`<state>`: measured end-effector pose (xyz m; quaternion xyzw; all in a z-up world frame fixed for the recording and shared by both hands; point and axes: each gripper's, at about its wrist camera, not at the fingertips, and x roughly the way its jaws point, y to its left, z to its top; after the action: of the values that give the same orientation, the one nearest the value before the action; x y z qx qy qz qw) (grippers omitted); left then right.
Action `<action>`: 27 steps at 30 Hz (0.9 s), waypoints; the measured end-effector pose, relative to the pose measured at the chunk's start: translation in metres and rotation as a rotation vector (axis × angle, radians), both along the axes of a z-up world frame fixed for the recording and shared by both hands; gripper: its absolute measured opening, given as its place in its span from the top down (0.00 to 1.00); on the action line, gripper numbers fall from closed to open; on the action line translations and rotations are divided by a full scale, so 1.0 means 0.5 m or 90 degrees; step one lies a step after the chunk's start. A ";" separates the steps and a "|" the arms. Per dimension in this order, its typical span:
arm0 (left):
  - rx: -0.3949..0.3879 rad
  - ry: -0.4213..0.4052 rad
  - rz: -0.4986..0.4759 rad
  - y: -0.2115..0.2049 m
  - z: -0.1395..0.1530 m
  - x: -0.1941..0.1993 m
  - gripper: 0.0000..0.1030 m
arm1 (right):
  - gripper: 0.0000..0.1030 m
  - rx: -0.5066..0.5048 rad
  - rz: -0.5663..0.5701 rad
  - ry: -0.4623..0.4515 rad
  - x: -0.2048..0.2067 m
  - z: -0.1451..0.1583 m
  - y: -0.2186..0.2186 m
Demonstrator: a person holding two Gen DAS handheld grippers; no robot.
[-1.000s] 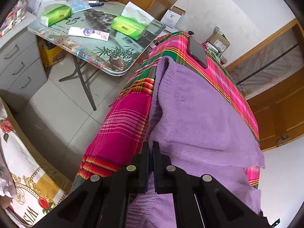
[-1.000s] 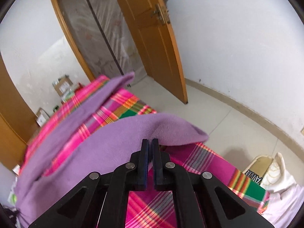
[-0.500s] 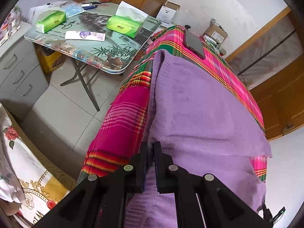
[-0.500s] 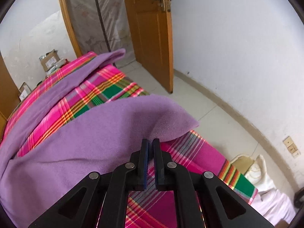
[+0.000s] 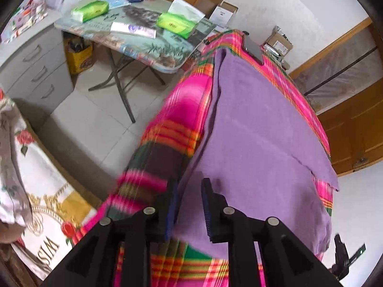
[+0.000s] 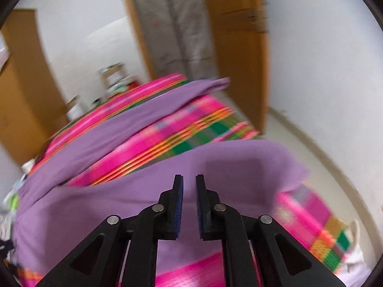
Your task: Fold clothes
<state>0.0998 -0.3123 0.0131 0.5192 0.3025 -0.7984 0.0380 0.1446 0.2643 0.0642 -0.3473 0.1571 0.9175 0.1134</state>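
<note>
I note white plastered walls (image 6: 323, 59) and a pale tiled floor (image 5: 100, 119), daylit, no lamp in view. A folding table (image 5: 134, 47) with crossed metal legs stands on the tiles; two green tissue packs (image 5: 176, 22) and a white tube (image 5: 132, 29) lie on its printed top, one pack near the far edge. A grey drawer cabinet (image 5: 36, 67) sits left of the table. A yellow box (image 5: 77, 56) rests on the floor under the table's left edge. Cardboard boxes (image 5: 278, 44) stand against the far wall. An orange-brown wooden door (image 6: 241, 55) and frame show in the right wrist view, blurred.
</note>
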 end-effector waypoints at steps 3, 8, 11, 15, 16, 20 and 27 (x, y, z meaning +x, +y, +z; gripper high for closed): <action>-0.015 0.003 -0.008 0.016 0.000 0.023 0.78 | 0.88 -0.018 0.102 -0.013 -0.025 -0.013 -0.057; -0.009 0.006 0.018 0.010 0.022 0.055 0.71 | 0.77 -0.052 0.296 -0.060 -0.049 -0.043 -0.155; 0.015 0.004 0.026 0.008 0.026 0.077 0.68 | 0.74 -0.036 0.370 -0.064 -0.046 -0.047 -0.203; 0.033 -0.017 0.051 0.006 0.003 0.091 0.66 | 0.74 -0.024 0.419 -0.072 -0.049 -0.056 -0.250; 0.041 -0.026 0.055 0.006 -0.004 0.094 0.66 | 0.74 -0.031 0.424 -0.071 -0.052 -0.058 -0.253; 0.060 -0.030 0.065 0.010 -0.013 0.086 0.65 | 0.74 -0.051 0.447 -0.064 -0.051 -0.053 -0.257; 0.078 -0.023 0.095 0.011 -0.017 0.066 0.66 | 0.74 -0.067 0.461 -0.070 -0.055 -0.064 -0.286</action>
<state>0.1326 -0.3066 0.0047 0.5110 0.3877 -0.7638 0.0713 0.1173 0.1212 0.0322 -0.4348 0.0642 0.8688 -0.2283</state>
